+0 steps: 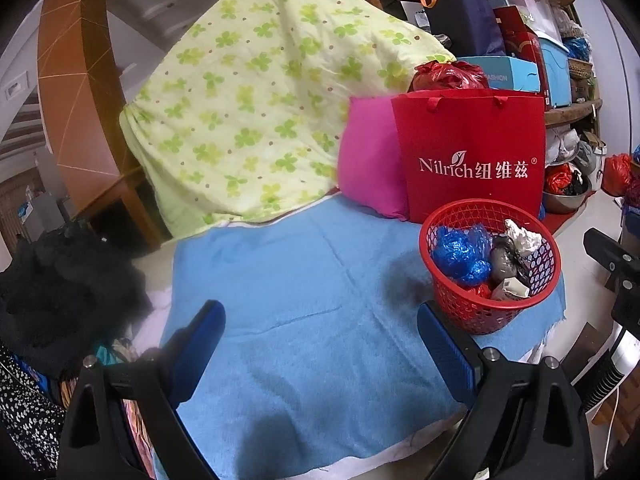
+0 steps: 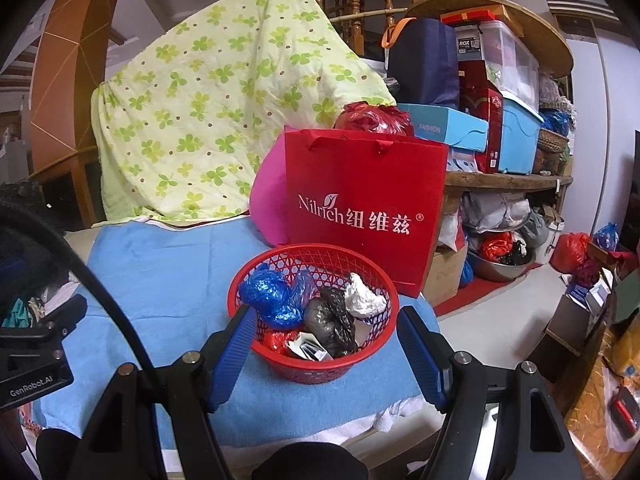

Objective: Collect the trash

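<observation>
A: Both tools are held spread, nothing pinched: left tool [image 1: 320,344] over bare blue towel [image 1: 280,280], right tool [image 2: 326,344] just before the red basket [image 2: 256,280].

B: Trash is seen piled inside: blue bag [image 2: 272,296], black bag [image 2: 332,320]. Basket could be tipped if its light rim is nudged.

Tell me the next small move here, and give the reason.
Probably draw both hands back: the red basket already holds the blue, black and white wads, the blue towel shows no loose trash, and the left gripper and right gripper are open and hold nothing.
</observation>
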{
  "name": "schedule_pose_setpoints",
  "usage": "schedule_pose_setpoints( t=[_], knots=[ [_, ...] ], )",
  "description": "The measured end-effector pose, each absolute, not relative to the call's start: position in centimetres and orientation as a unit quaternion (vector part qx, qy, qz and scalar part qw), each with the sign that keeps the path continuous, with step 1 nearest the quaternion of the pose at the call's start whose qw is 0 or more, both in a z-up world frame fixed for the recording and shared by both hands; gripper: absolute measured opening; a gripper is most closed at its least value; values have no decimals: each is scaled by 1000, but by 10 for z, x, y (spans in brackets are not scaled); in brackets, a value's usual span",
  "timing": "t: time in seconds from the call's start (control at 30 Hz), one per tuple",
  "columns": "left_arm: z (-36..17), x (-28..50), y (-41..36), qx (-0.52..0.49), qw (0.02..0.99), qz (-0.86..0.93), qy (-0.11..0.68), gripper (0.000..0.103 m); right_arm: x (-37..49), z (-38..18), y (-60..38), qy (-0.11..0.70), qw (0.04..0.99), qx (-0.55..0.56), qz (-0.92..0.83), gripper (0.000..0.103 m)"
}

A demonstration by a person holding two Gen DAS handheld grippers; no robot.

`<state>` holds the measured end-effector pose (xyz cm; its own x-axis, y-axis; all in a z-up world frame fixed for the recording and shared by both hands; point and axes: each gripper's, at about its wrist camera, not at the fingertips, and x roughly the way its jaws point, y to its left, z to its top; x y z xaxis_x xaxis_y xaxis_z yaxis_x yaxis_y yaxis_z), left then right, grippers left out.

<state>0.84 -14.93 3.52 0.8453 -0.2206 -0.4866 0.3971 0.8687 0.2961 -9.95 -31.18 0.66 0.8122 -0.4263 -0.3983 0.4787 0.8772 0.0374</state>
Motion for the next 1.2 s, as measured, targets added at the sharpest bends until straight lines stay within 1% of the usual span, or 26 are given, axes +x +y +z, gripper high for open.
schedule_pose_setpoints(
  t=[0.27, 0.7, 1.2],
  knots=[
    [37, 12, -151, 198, 939, -168, 227, 96, -89, 10, -314, 189, 951, 64, -238, 76],
    [35, 18, -177, 214, 932, -176, 235, 96, -81, 9, -323, 186, 951, 63, -238, 76],
    [29, -2, -185, 218, 933, -170, 231, 96, -95, 1, -323, 181, 956, 66, -220, 76]
  ],
)
